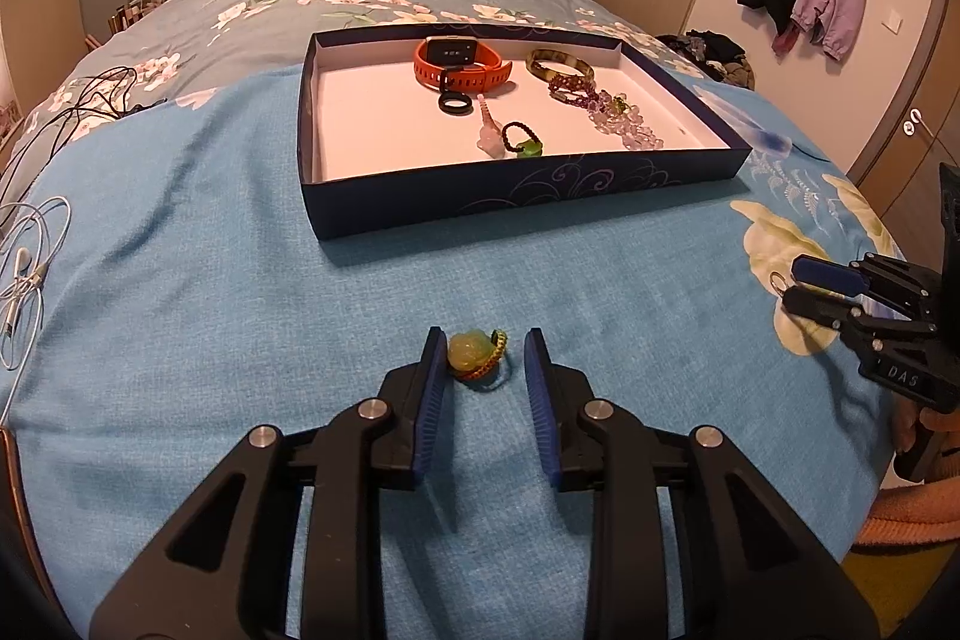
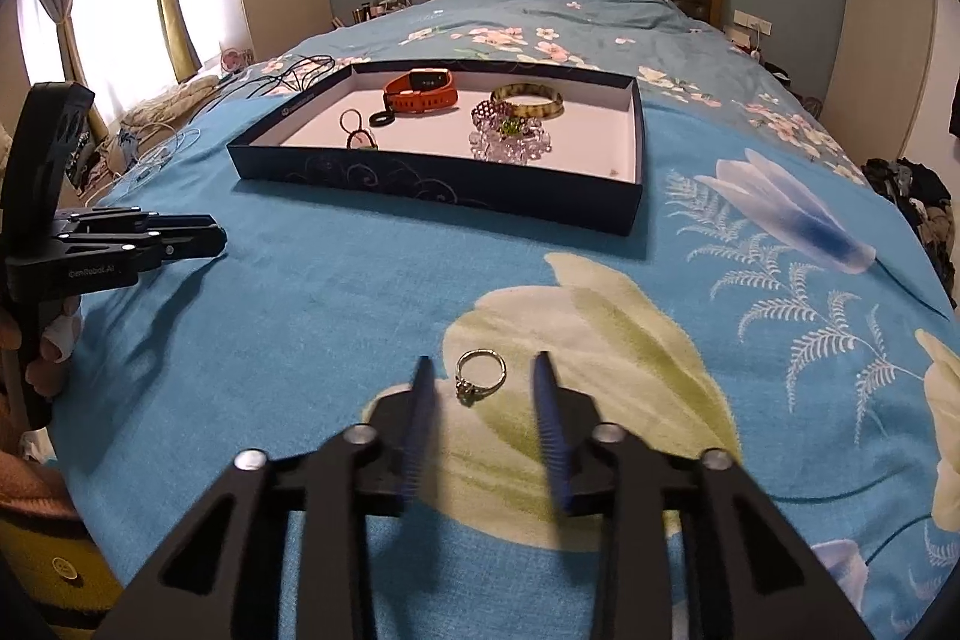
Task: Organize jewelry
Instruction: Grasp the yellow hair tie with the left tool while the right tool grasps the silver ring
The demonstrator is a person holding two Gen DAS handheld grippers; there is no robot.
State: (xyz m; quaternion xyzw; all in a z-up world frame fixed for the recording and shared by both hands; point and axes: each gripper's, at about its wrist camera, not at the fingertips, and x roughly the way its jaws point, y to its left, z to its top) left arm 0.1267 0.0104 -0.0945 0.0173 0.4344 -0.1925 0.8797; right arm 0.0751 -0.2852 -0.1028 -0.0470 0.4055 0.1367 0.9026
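Our left gripper [image 1: 485, 347] rests low over the blue blanket [image 1: 240, 280] with its 2 fingers spread; a green stone charm on a braided cord [image 1: 477, 357] lies between them, against the left pad [image 1: 433, 370] and clear of the right one. Our right gripper [image 2: 483, 370] is likewise parted around a silver ring [image 2: 478, 376], which lies flat on a pale flower print, touching neither pad. Farther up the bed, the dark blue box tray [image 1: 528, 196] holds an orange watch [image 1: 459, 64], a bangle [image 1: 559, 63], purple beads [image 1: 624, 121] and 1 black ring [image 1: 454, 105].
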